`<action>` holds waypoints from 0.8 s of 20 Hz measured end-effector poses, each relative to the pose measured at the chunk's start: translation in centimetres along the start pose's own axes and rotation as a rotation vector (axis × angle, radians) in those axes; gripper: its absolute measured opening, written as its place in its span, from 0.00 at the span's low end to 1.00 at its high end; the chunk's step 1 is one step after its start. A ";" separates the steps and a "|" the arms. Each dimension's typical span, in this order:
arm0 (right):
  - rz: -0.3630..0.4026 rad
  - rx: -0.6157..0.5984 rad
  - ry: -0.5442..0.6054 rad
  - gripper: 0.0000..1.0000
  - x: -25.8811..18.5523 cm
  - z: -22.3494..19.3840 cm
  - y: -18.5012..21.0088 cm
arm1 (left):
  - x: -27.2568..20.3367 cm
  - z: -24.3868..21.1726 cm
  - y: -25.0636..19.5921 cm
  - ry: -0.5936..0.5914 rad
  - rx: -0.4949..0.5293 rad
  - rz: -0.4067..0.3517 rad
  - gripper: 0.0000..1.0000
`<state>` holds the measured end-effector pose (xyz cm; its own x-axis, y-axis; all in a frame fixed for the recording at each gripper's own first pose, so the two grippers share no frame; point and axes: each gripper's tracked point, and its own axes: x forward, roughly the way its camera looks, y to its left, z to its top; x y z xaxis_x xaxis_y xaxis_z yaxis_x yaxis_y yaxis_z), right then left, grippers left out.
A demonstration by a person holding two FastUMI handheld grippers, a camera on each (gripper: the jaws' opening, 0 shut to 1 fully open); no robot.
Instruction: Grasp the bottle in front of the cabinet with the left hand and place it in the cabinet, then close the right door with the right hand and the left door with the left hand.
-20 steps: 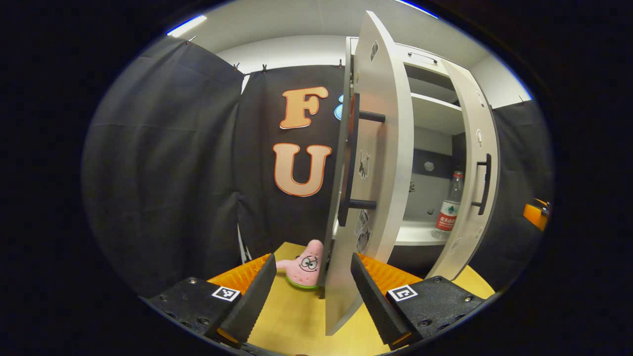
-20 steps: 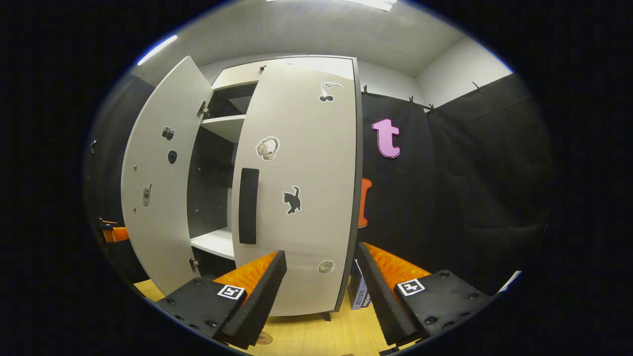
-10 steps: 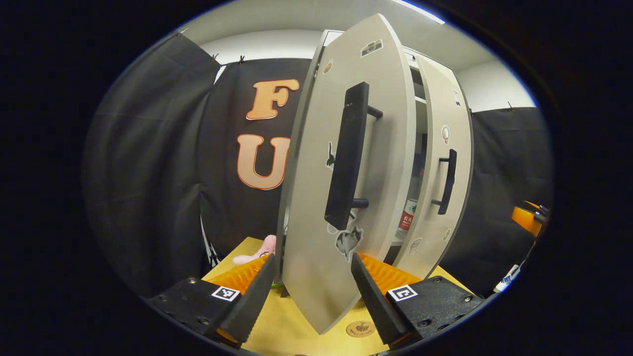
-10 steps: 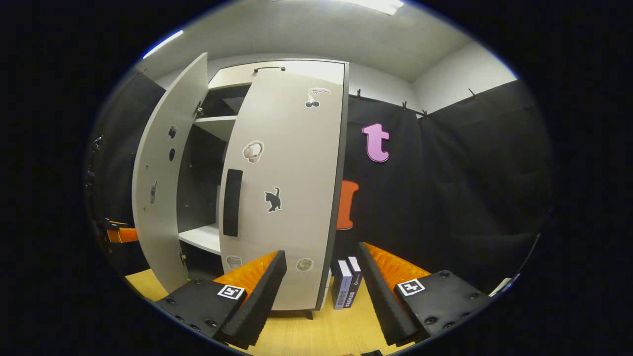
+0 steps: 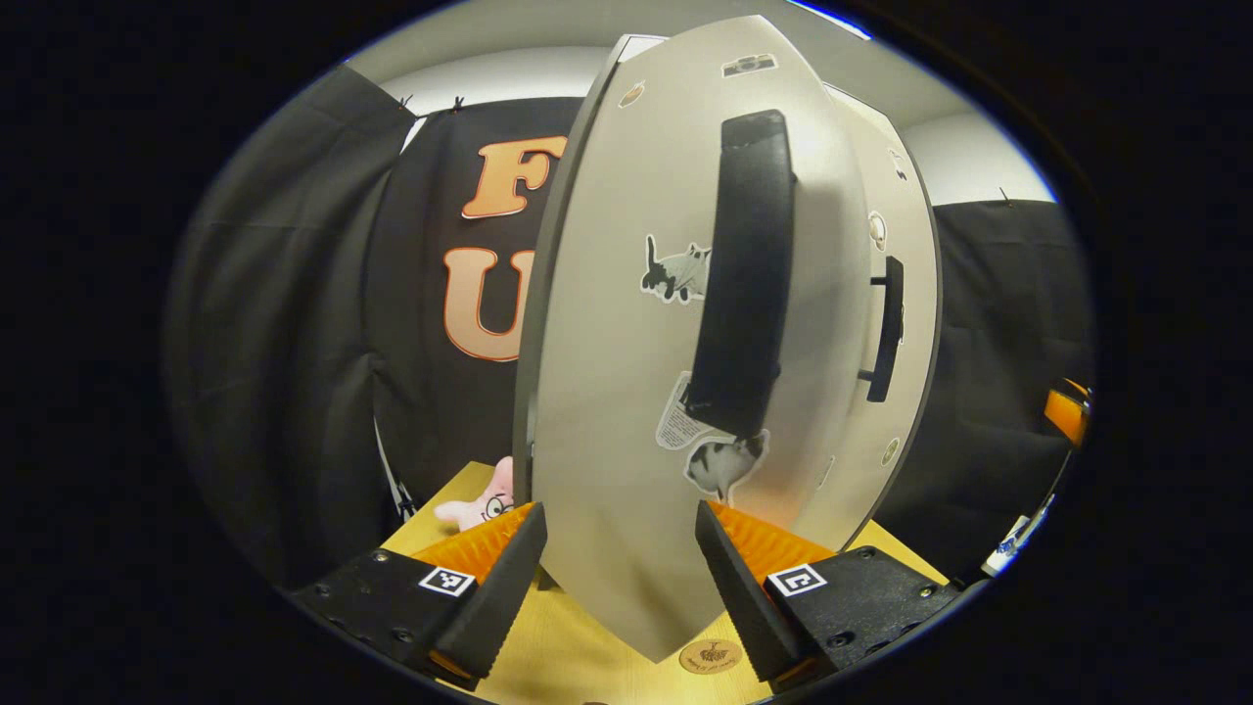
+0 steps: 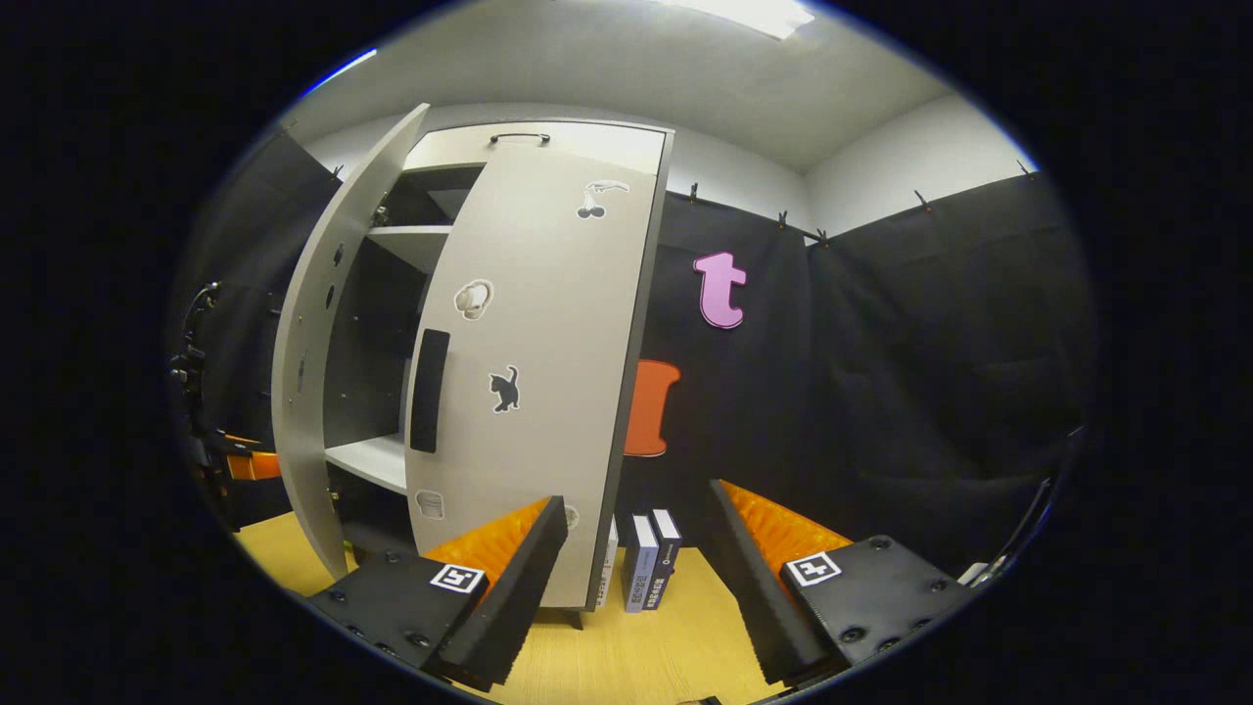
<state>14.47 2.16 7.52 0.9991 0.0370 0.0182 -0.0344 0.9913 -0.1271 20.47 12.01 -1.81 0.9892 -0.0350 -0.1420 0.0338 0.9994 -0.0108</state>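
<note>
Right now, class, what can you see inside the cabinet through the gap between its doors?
In the right gripper view, the cabinet shows an upper shelf, a lower shelf and dark walls. The right door covers the rest, so no bottle is visible.

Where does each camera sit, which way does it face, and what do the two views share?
Left gripper view: rides the left gripper, facing the left door and its handle up close; its own open fingers show below.
Right gripper view: rides the right gripper, facing the cabinet from its right side, with books beside it; own open fingers below.
Shared: both doors, including the right door, and the wooden table.
</note>
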 end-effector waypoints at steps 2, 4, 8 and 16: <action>-0.006 -0.001 0.000 0.96 -0.2 -0.1 -0.3 | 1.4 -0.3 -1.6 0.011 -0.014 -0.044 0.94; -0.008 0.003 0.002 0.96 -0.1 -0.4 -0.2 | 2.7 -0.3 -3.6 0.012 -0.020 -0.091 0.94; -0.001 0.015 0.017 0.96 -0.1 -1.1 0.0 | 5.5 -0.6 -6.5 0.011 0.034 -0.113 0.94; -0.017 0.040 0.037 0.96 -0.2 -1.8 -1.1 | 6.8 -0.7 -7.4 0.024 0.041 -0.116 0.94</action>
<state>14.37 0.79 5.84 0.9997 0.0161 -0.0170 -0.0175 0.9961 -0.0868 26.85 4.39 -3.37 0.9746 -0.1502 -0.1661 0.1544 0.9879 0.0123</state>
